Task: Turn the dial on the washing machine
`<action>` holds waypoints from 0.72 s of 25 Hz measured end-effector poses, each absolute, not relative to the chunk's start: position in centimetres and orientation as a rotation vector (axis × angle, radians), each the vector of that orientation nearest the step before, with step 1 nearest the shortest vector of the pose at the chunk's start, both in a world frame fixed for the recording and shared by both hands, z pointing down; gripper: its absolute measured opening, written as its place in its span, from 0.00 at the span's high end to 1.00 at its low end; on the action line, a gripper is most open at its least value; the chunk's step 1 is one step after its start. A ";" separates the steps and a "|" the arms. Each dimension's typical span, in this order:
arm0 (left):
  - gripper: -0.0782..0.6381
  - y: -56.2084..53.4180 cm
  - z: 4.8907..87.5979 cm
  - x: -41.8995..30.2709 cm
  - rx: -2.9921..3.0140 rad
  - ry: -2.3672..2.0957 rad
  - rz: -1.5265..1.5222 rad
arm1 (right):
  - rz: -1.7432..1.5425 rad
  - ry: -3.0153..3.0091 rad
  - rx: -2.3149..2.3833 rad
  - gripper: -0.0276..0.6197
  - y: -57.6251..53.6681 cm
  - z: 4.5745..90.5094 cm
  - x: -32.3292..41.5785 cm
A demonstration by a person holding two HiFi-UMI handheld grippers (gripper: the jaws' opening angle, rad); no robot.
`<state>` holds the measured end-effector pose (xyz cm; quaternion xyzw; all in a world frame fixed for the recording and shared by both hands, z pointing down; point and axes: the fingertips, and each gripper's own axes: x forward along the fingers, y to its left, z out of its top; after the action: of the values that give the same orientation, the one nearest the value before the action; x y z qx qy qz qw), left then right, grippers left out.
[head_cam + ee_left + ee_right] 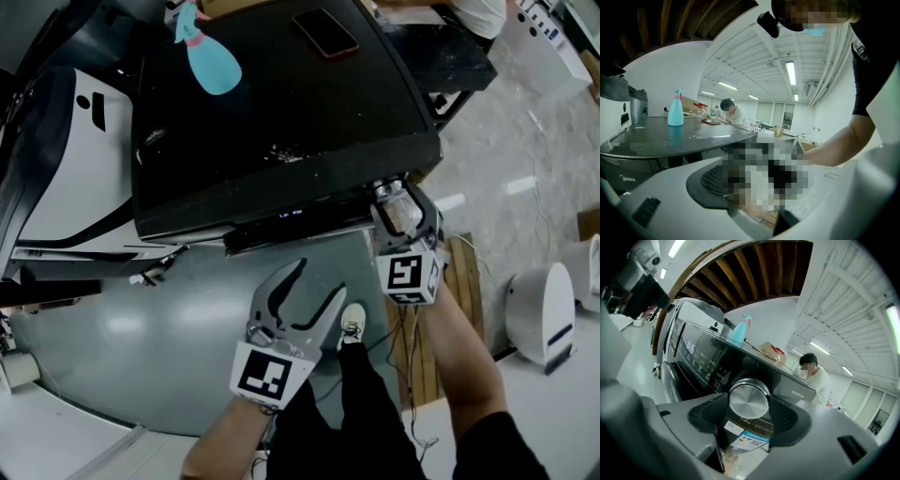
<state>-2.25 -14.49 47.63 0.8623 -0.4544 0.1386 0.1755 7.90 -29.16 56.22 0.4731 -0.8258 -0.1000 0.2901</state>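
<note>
Right gripper (401, 211): jaws closed on the dial (748, 398), one black pad on each side of the silver knob. The dial sits at the right end of the washing machine (281, 112) control panel. Left gripper (319, 279): jaws apart, nothing between them, held in front of the machine below the panel and not touching it.

One container: a teal spray bottle (212, 58) with a pink collar, upright on the machine's dark top near the back left. Can't tell its contents. A phone (325, 33) lies flat on the top, well apart from the bottle. There are pale crumbs on the top near the front edge.

Pale floor, with a wooden pallet (464, 281) by the right arm. White ceiling with strip lights. A person in a white top (814, 376) is behind the machine.

The panel display is lit, digits too small to read. Under the dial are stickers (746, 439), one blue-white with a QR code, text unreadable.
</note>
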 end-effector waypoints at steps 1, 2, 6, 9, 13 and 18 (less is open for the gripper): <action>0.56 -14.5 47.7 -2.2 2.441 -1.286 0.392 | -0.263 -2.205 1.267 0.53 -29.2 56.2 7.9; 0.56 -14.4 47.7 -2.2 2.441 -1.285 0.390 | -0.255 -2.212 1.274 0.53 -29.2 56.1 7.8; 0.56 -14.5 47.7 -2.2 2.445 -1.280 0.384 | -0.122 -2.276 1.317 0.54 -29.3 56.1 7.9; 0.56 -14.7 47.6 -2.3 2.447 -1.283 0.380 | 0.119 -2.380 1.361 0.54 -29.4 56.4 8.3; 0.56 -14.7 47.6 -2.3 2.449 -1.280 0.386 | 0.402 -2.484 1.404 0.54 -29.5 56.6 8.9; 0.56 -14.7 47.5 -2.3 2.448 -1.279 0.386 | 0.349 -2.467 1.403 0.53 -29.6 56.6 8.8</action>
<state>-2.26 -14.71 47.53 0.8642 -0.4515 0.1362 0.1754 8.77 -29.60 56.61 0.4857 -0.8542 0.1209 0.1409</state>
